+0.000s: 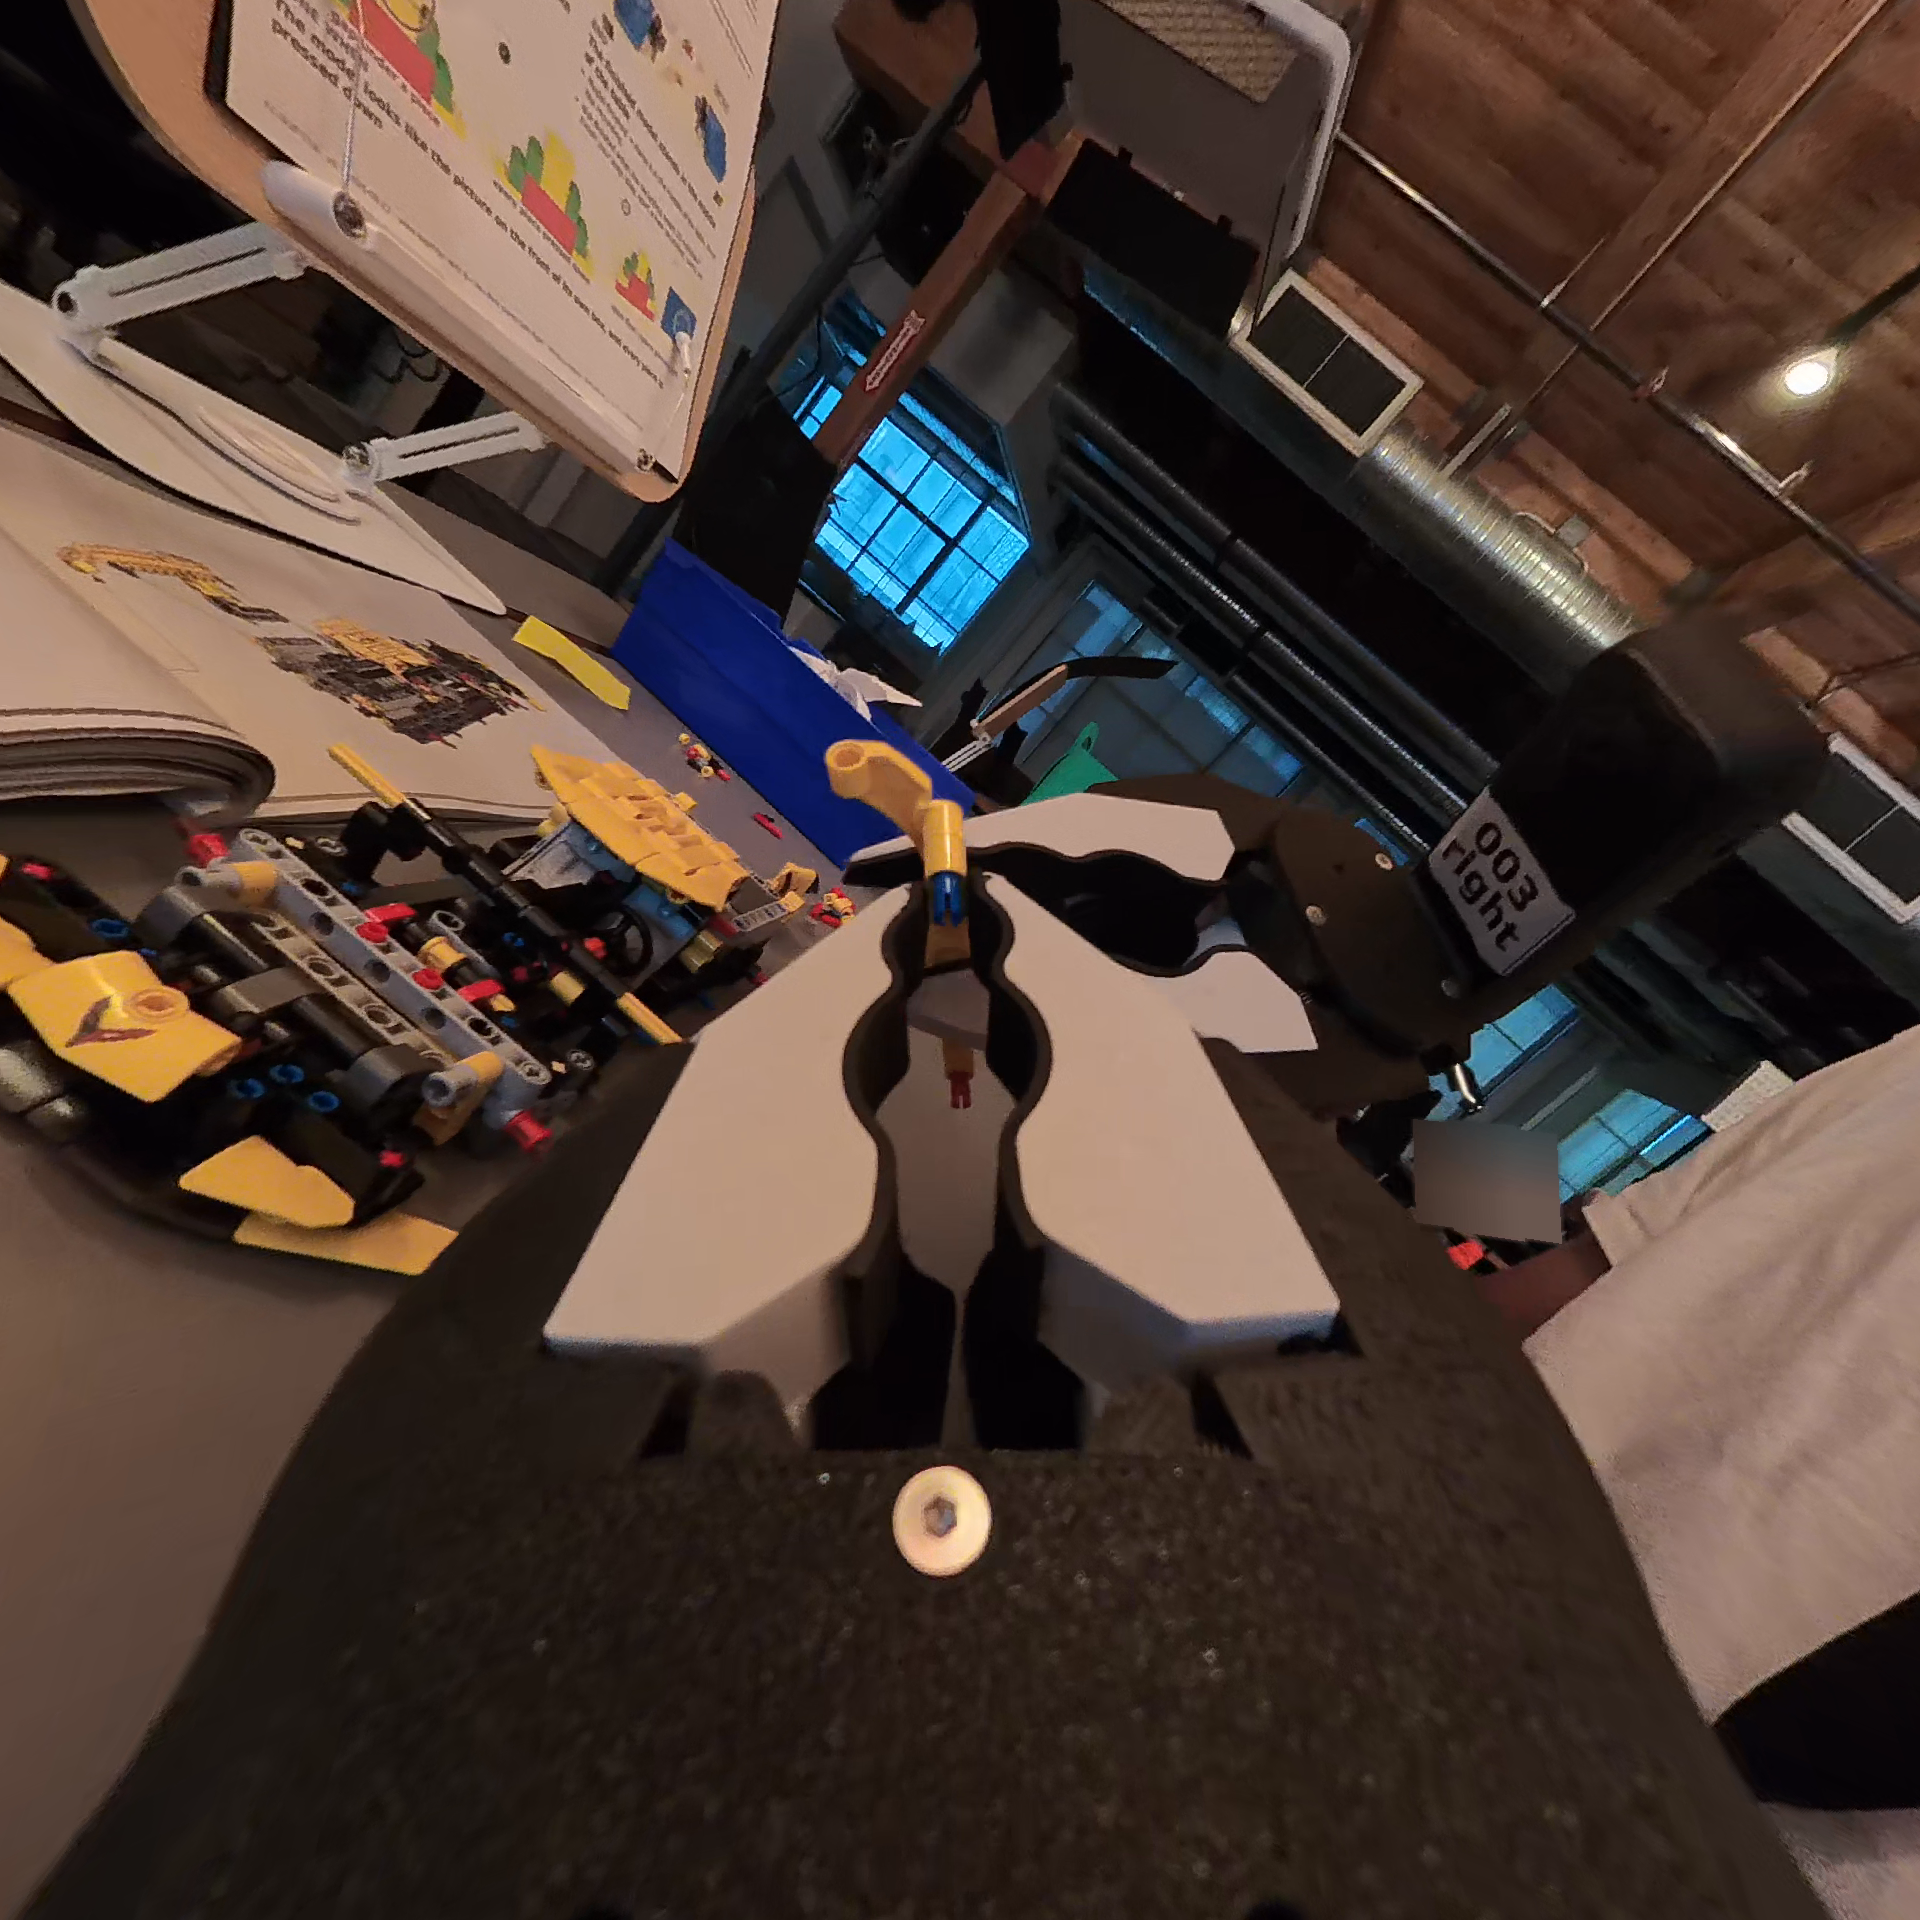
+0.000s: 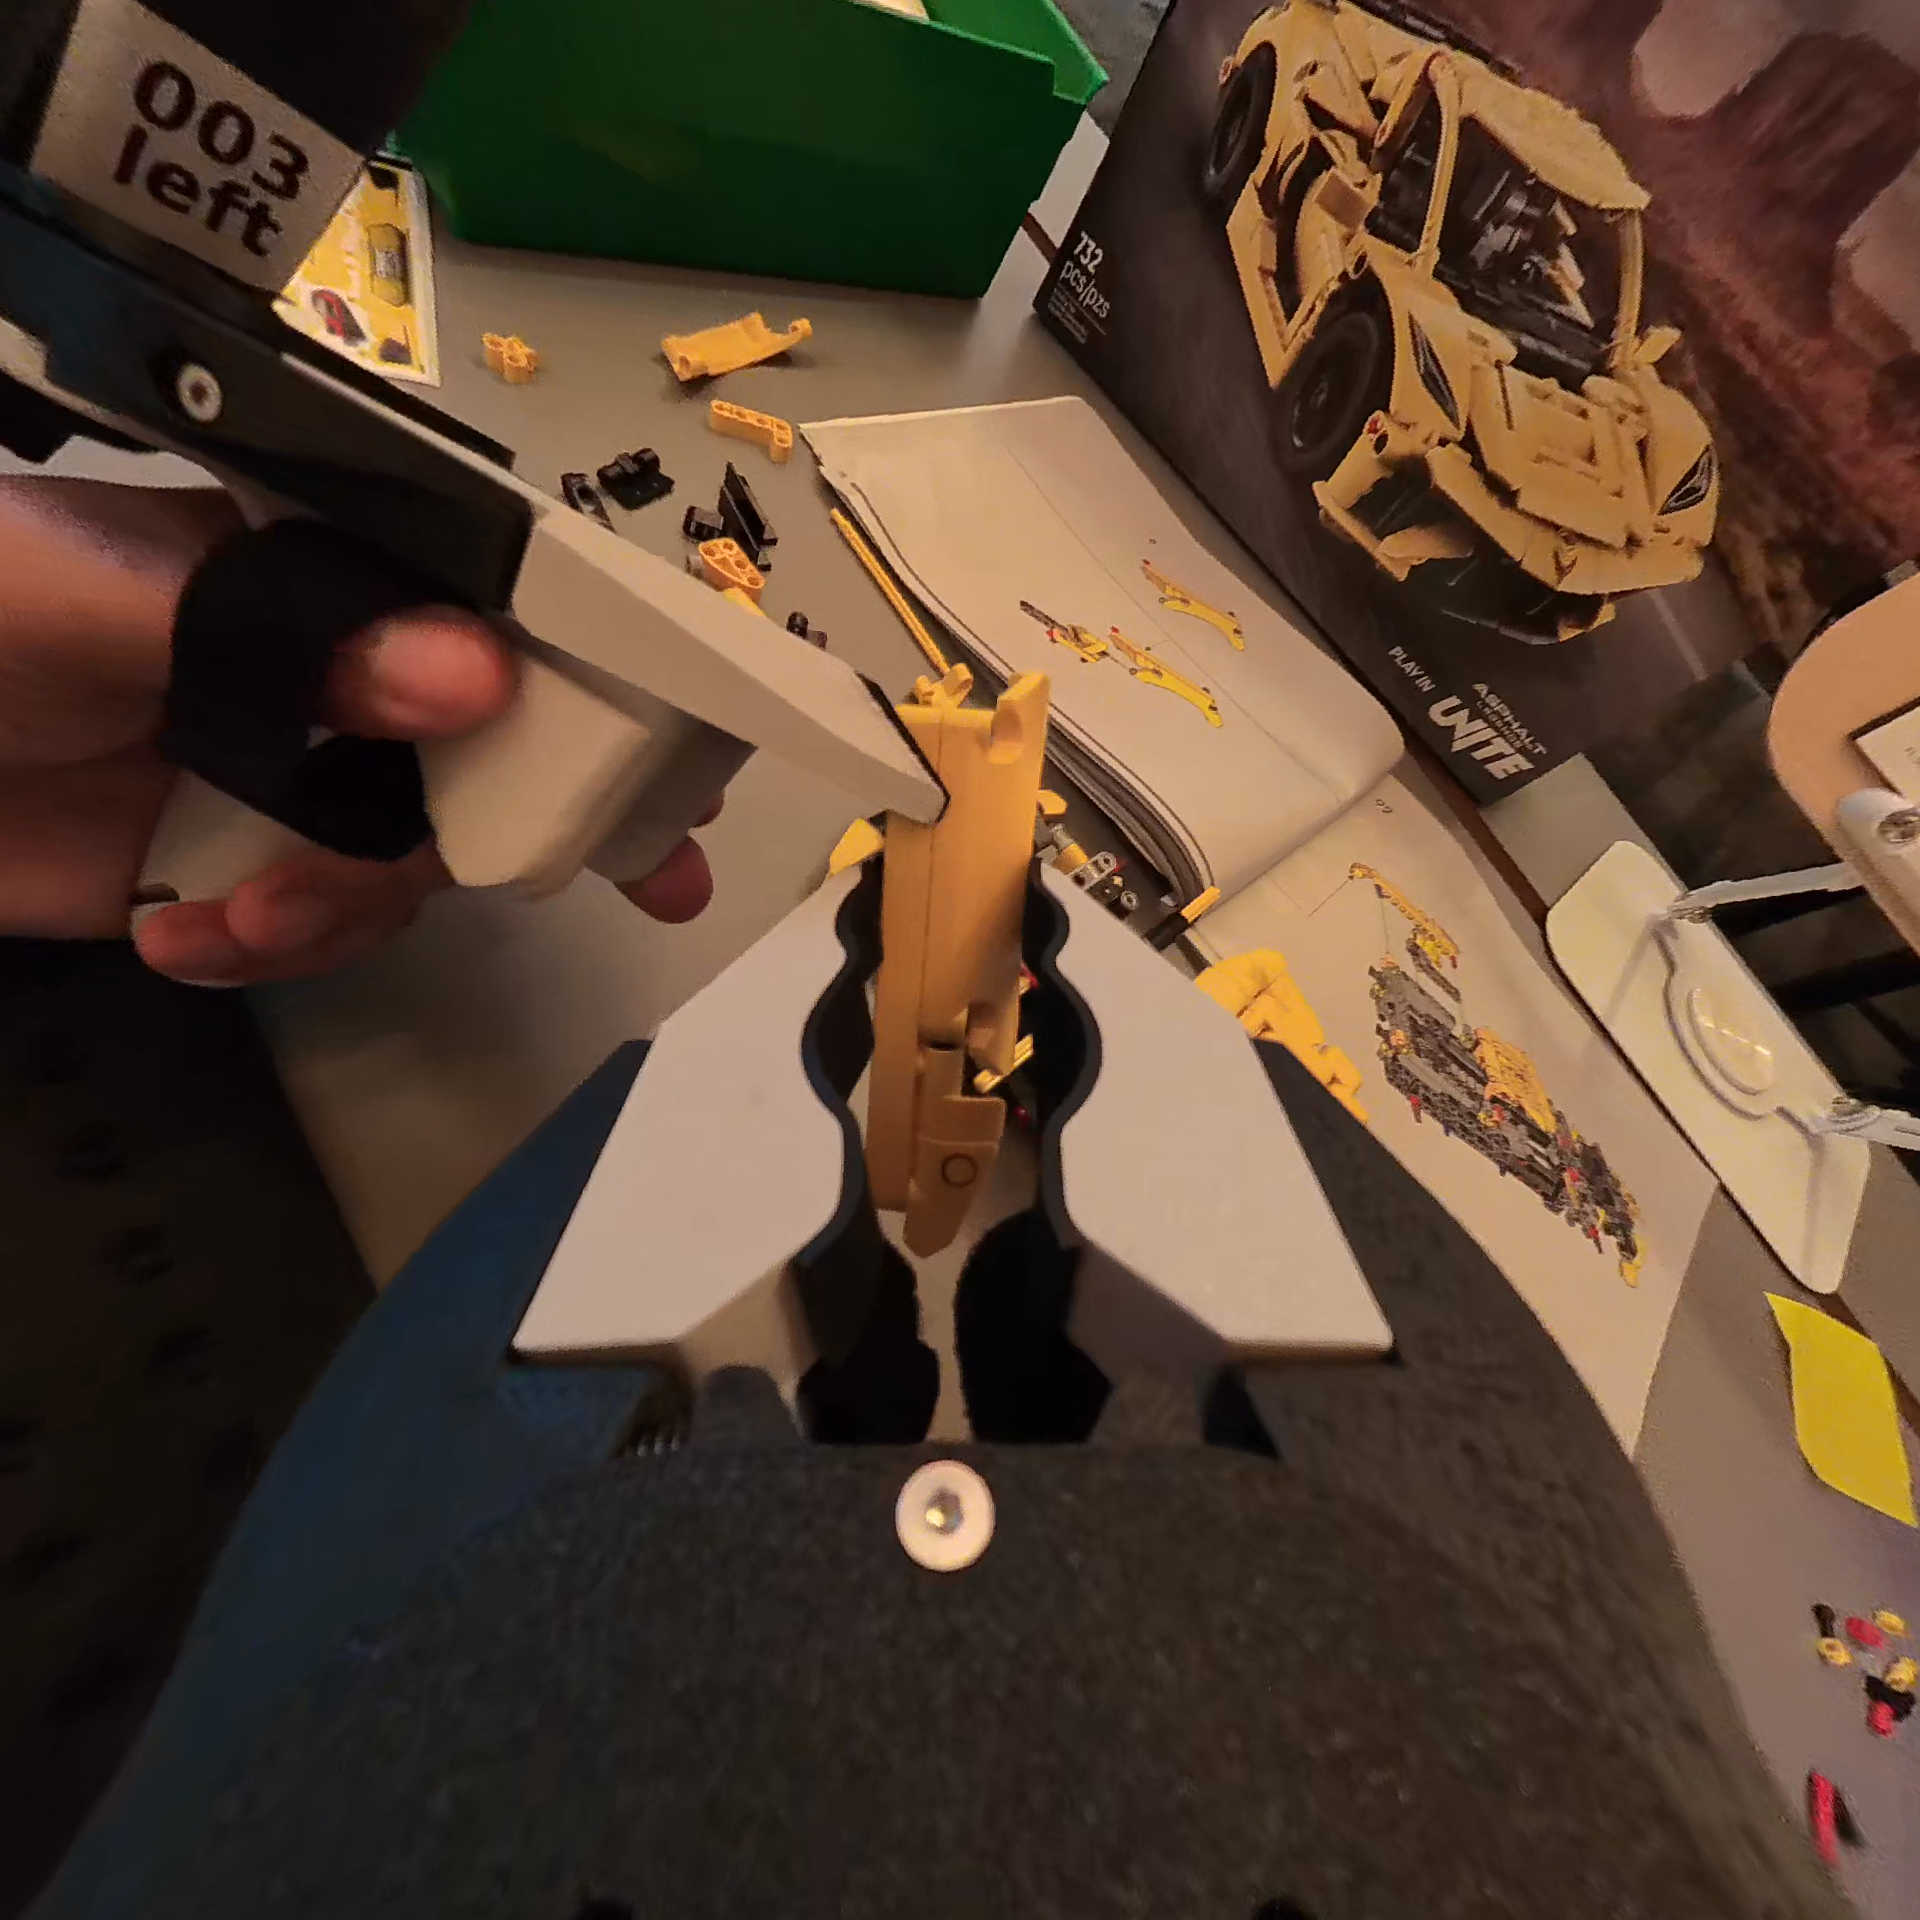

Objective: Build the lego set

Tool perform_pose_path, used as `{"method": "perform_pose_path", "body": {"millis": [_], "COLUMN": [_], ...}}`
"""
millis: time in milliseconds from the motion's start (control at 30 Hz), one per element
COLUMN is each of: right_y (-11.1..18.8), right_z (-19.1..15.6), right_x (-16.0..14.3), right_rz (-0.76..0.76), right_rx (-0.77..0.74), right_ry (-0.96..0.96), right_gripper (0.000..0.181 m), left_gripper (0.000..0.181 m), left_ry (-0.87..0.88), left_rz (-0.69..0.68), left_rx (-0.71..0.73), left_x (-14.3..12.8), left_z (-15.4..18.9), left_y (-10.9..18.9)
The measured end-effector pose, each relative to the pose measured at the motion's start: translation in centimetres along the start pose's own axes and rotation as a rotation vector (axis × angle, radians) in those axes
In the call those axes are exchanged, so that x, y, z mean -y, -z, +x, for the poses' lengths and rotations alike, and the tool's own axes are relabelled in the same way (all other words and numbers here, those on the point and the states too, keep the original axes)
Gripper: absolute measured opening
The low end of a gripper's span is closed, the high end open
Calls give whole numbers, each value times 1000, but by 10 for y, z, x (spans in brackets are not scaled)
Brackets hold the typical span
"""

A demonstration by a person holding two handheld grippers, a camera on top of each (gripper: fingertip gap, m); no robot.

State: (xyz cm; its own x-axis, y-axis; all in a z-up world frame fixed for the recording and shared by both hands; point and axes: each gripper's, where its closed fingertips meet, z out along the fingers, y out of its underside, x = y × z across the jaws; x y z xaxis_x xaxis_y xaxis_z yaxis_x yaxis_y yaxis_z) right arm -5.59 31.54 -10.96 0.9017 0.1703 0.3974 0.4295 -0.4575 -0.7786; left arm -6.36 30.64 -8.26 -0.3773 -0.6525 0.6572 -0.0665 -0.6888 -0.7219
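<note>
Yellow lego piece [image 2: 956, 935] clamped in both grippers' jaws, two grippers, one piece.

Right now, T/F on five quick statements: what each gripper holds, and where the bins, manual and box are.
1. The right gripper is shut on a yellow sub-assembly. True.
2. The left gripper is open and holds nothing. False: it pinches the same yellow sub-assembly at its upper end, where a blue pin shows between the fingertips.
3. The green bin sits on the open instruction booklet. False: the bin stands on the table, apart from the booklet.
4. The set's box stands behind the booklet. True.
5. The partly built car chassis is held in the air. False: it rests on the table.
</note>
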Motion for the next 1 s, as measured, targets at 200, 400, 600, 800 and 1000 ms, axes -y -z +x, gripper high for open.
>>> {"method": "perform_pose_path", "body": {"millis": [200,400,600,800,1000], "right_y": [-3,45,71,63,30], "right_z": [-3,-12,-31,-26,24], "right_x": [-1,13,20,22,24], "right_rz": [11,151,161,228,424], "right_rx": [57,615,1068,1119,928], "right_ry": [-67,-379,-567,-724,-1062], "right_gripper": [27,44,37,18,1], "left_gripper": [7,6,6,6,30], "left_ry": [27,71,-21,-50,-184], "left_rz": [-22,-192,-390,-386,-252], "left_rx": [-10,-292,-451,-361,-50], "left_x": [-1,-4,-29,-25,-8], "left_z": [-3,32,65,53,8], "left_y": [1,8,8,-1,-14]}}
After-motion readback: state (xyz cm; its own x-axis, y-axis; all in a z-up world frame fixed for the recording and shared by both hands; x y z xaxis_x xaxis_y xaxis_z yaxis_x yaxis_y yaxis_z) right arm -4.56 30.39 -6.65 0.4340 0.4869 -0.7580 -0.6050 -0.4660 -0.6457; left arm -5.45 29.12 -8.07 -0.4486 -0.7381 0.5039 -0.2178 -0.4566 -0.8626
